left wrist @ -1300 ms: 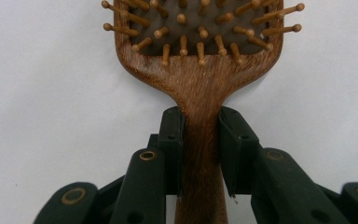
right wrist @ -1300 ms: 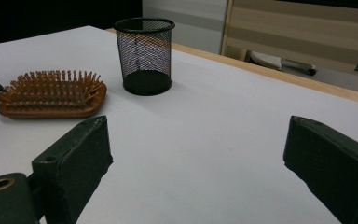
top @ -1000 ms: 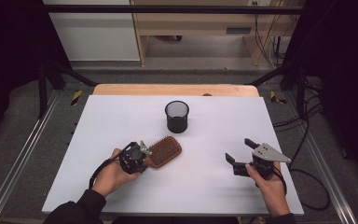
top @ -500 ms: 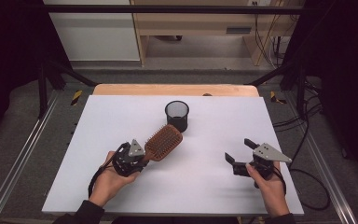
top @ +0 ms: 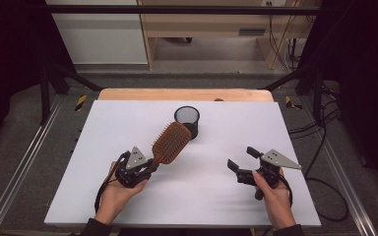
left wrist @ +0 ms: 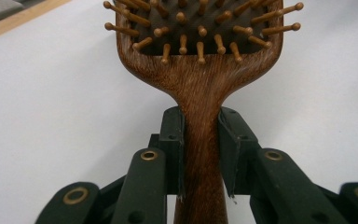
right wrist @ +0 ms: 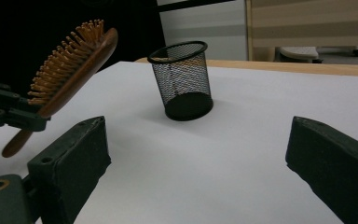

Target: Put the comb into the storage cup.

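Clearly the thing in play is the brown wooden paddle hairbrush with peg bristles [top: 170, 142], and we hold it off the white table [top: 103, 128] by its handle, its head tilted up toward one o'clock and pointing at the black wire-mesh cup [top: 187, 120]. From above, the head's far edge lies just beside the cup's rim, but we cannot tell whether they touch; the right gripper view shows the brush raised and apart from the cup, bristles turned toward the left of that view.

We judge the brush stiff and fairly light, with most of its weight out in the head, so it will want to droop or twist about a grip taken low on the handle. The varnished wood looks smooth and may slip; the narrow neck just below the head, where the left gripper view shows both jaws pressed flat against the grain, seems the best hold. The bristle pegs look like the fragile part.

Our left tool [top: 137, 169], at seven o'clock on the table, is clamped on that handle. Our right tool [top: 242, 158], at five o'clock and well apart from brush and cup, has its jaws spread wide with nothing between them.
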Available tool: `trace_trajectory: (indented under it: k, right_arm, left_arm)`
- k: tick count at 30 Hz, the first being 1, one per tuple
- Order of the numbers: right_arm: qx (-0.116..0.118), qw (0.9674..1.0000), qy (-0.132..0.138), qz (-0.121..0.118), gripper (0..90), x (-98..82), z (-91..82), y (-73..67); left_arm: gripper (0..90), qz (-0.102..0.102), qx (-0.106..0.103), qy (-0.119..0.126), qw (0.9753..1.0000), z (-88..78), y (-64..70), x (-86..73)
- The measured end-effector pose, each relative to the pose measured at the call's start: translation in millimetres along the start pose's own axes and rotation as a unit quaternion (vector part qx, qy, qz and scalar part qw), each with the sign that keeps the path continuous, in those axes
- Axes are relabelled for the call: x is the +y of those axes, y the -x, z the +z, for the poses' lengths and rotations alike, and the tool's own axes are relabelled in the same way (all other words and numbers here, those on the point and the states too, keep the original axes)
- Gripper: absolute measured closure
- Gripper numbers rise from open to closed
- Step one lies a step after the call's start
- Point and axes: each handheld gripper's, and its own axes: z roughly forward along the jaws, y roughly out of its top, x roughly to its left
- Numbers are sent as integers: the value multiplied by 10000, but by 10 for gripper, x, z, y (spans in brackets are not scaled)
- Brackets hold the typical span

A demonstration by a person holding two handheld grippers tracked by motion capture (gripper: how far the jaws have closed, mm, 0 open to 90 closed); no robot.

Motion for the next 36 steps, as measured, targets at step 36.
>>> trace_trajectory:
  k: [36]
  right_arm:
    - [620, 9972, -343, 225, 61, 2, 549, -661]
  left_arm:
    - [729, 23, 84, 578, 9983, -30, 134, -26]
